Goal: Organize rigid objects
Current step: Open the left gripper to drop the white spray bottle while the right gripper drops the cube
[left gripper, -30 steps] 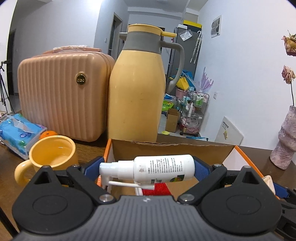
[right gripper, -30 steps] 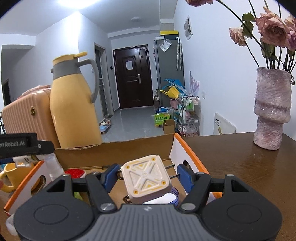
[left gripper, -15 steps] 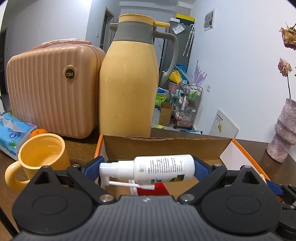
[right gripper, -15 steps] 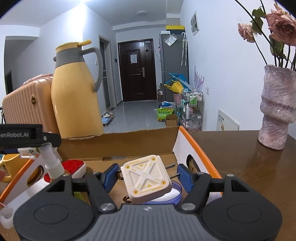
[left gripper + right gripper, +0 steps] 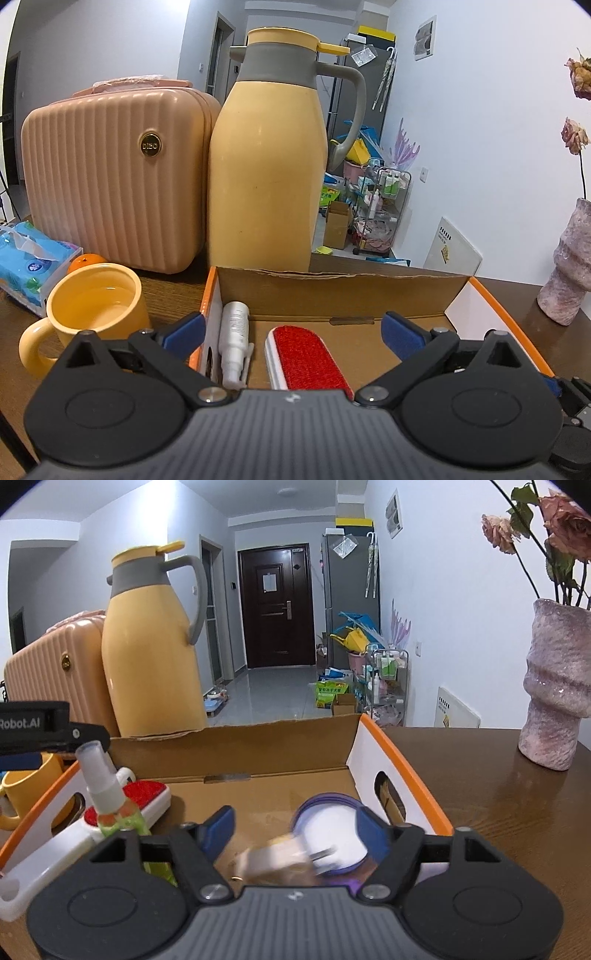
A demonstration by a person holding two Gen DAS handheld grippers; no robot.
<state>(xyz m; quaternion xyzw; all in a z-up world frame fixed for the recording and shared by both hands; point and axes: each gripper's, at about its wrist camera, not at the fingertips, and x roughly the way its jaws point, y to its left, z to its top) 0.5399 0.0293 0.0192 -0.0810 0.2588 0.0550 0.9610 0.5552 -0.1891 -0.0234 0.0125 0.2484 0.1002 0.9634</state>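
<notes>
An open cardboard box (image 5: 343, 293) with orange rims sits on the wooden table. My left gripper (image 5: 291, 328) is open and empty above the box's left part. The white spray bottle (image 5: 234, 341) leans against the box's left wall, beside a red lint brush (image 5: 310, 356). My right gripper (image 5: 295, 829) is open over the box's right part. The white-and-yellow square plug (image 5: 273, 860) is blurred below it, next to a purple-rimmed round lid (image 5: 328, 827). The spray bottle (image 5: 101, 788) and brush (image 5: 144, 794) also show in the right wrist view.
A yellow mug (image 5: 88, 314), a peach ribbed case (image 5: 110, 173), a tall yellow thermos jug (image 5: 269, 158) and a blue tissue pack (image 5: 26, 258) stand left of and behind the box. A pink vase (image 5: 557, 686) with dried roses stands on the table at the right.
Both grippers opened. The spray bottle left my left gripper and now lies in the box. The square plug left my right gripper and is dropping into the box.
</notes>
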